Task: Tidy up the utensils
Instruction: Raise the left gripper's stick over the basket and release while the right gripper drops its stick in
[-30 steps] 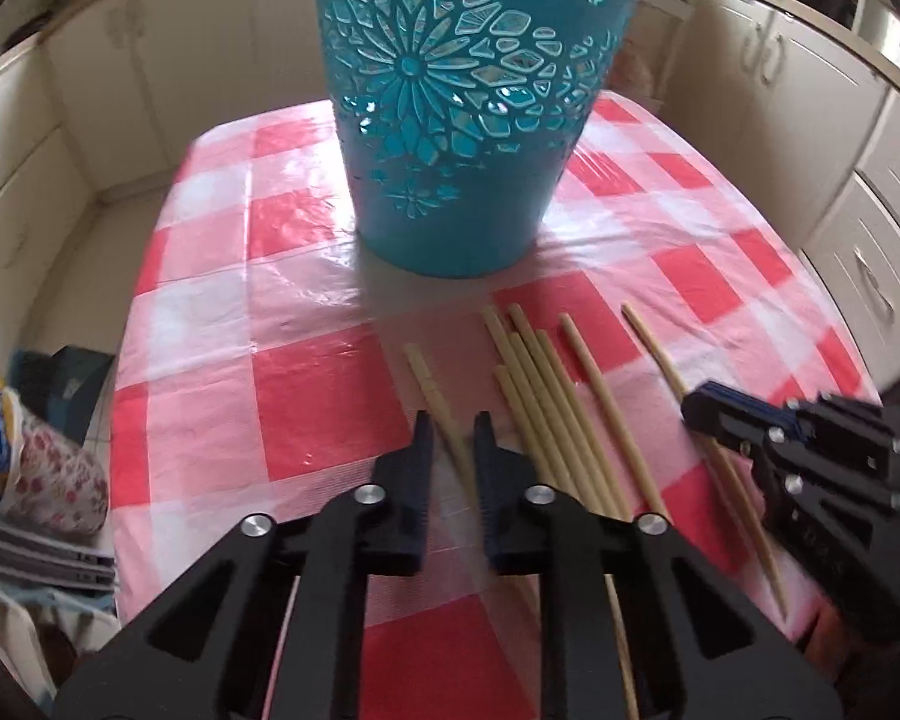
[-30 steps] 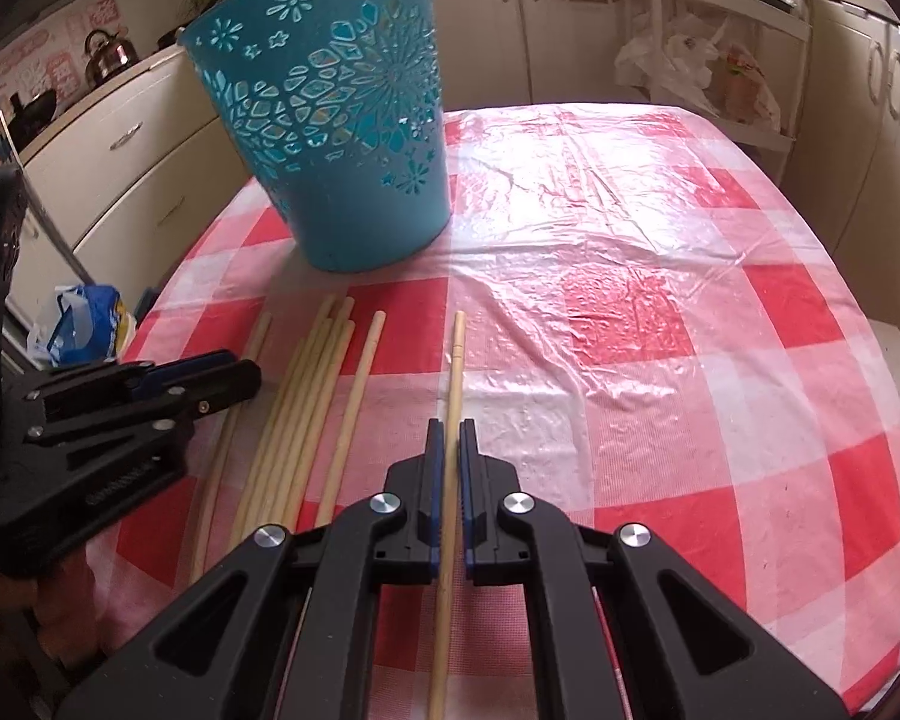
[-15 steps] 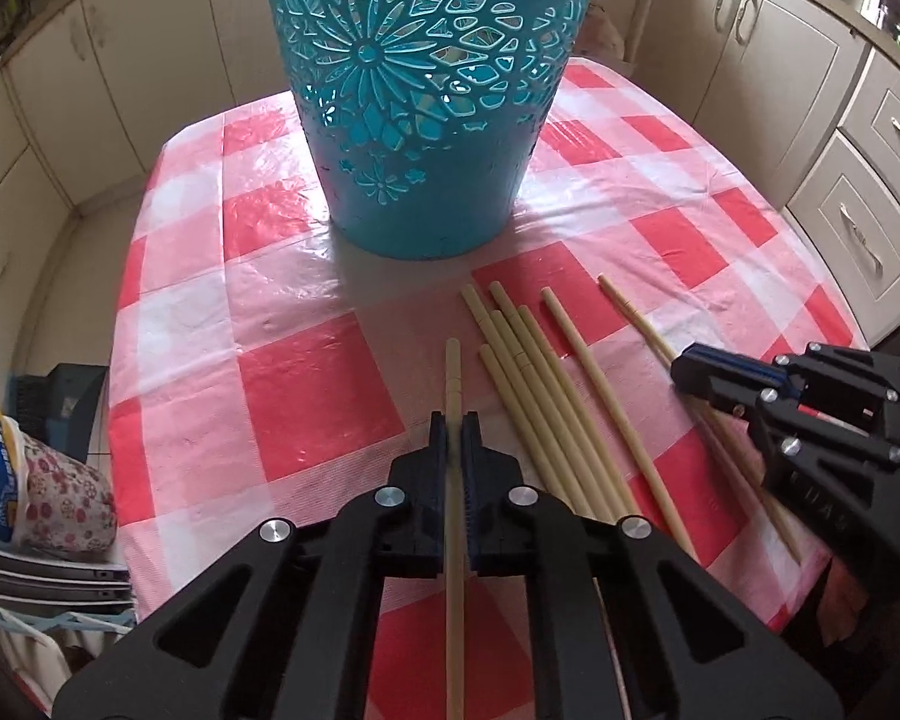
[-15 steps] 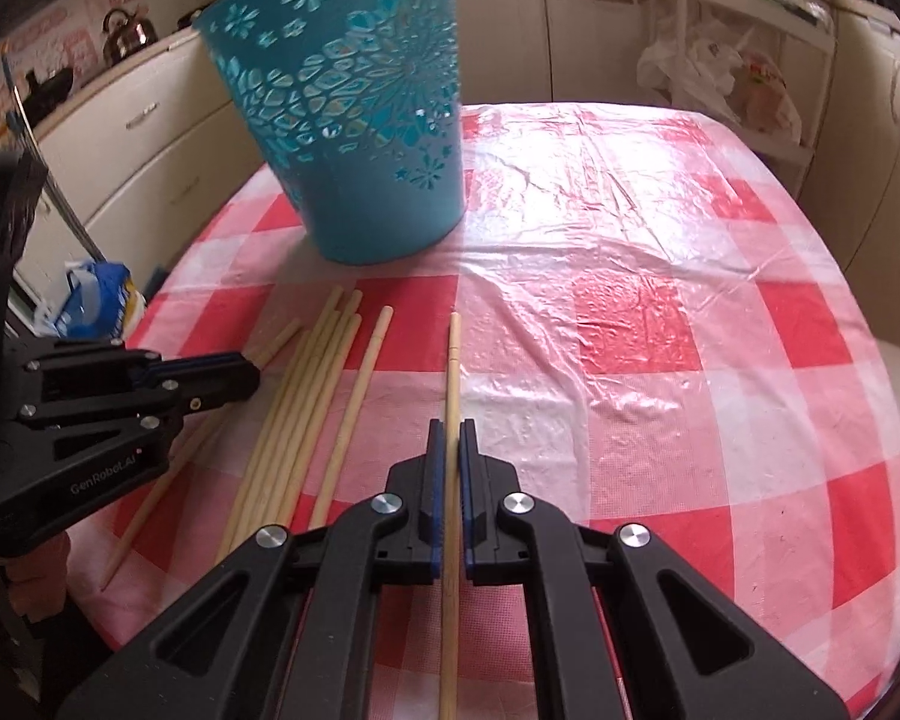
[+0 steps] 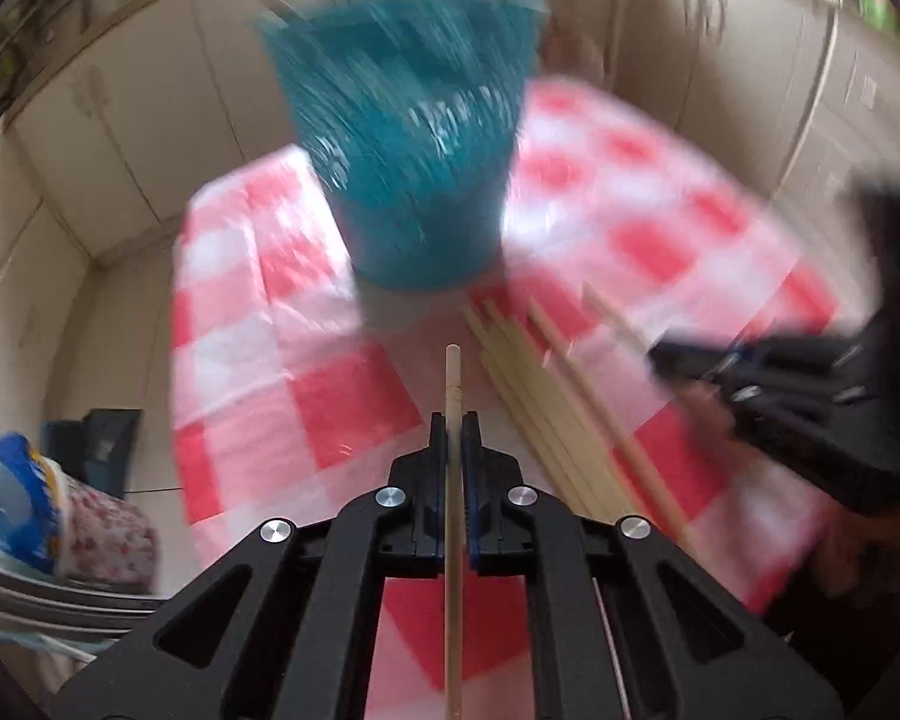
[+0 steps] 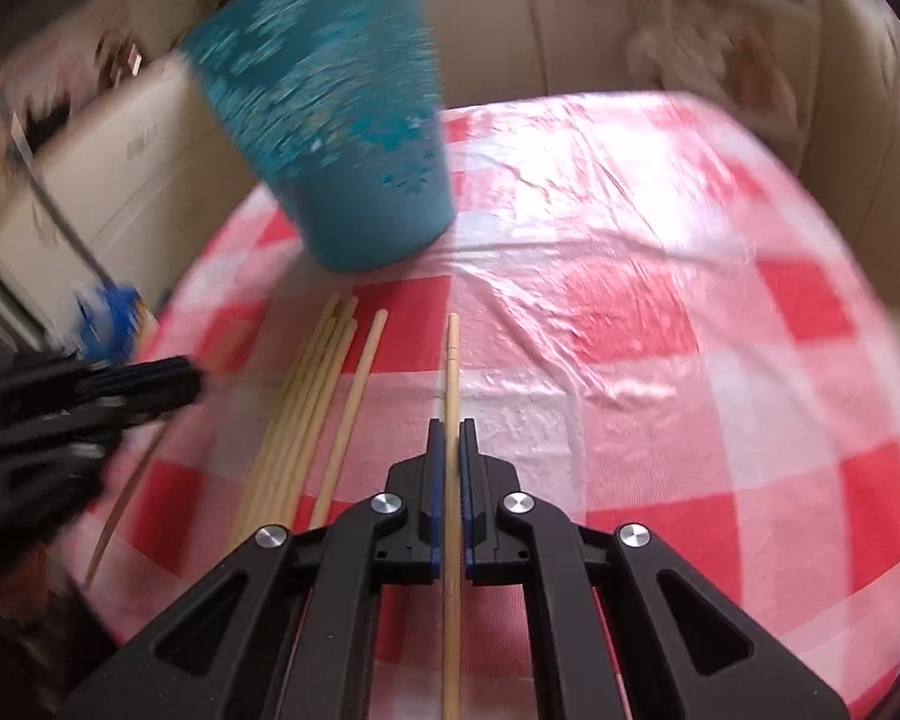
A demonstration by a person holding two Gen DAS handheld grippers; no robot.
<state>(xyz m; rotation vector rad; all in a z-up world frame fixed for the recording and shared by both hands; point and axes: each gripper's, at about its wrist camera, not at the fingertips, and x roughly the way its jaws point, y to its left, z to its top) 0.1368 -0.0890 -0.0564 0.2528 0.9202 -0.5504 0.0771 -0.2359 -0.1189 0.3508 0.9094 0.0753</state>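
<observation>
Both tools grip: our left tool (image 5: 453,438) clamps one chopstick (image 5: 453,384), our right tool (image 6: 447,444) another chopstick (image 6: 452,360). Each stick points ahead toward the blue basket (image 5: 414,138) on the tabletop (image 6: 660,312) (the left looks nearer).

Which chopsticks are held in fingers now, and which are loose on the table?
Two are held: one in the left gripper, another in the right gripper, each clamped between fingers. The bundle of chopsticks lies loose on the checked tablecloth.
</observation>
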